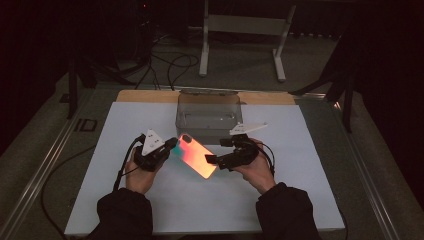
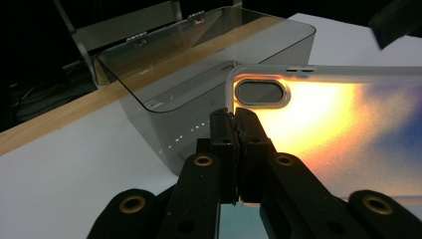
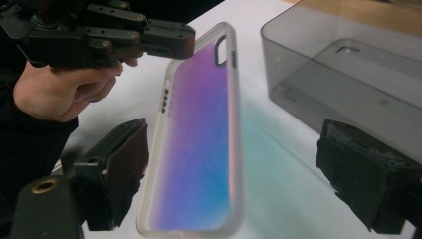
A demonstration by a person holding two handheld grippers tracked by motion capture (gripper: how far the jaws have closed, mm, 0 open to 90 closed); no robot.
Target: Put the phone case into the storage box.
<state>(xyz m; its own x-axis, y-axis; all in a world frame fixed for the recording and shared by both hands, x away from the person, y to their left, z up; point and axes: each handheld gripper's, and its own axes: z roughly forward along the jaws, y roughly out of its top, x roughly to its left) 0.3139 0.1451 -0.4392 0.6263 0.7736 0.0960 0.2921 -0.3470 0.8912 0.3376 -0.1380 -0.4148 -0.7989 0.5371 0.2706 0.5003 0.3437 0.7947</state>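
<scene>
Jaws of left gripper (image 1: 172, 145) clamped on tilted phone case (image 1: 196, 155); right gripper (image 3: 234, 184) jaws apart around it.

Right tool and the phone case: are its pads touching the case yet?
Apart. In the right gripper view the right tool stands open, with a gap between each pad and the phone case; the left tool pinches its far edge.

The iridescent phone case (image 1: 196, 155), clear-rimmed and shifting from orange to teal and purple, is held tilted above the white table near its middle, its camera-cutout corner far-left, just in front of the smoky transparent box (image 1: 210, 116).
</scene>
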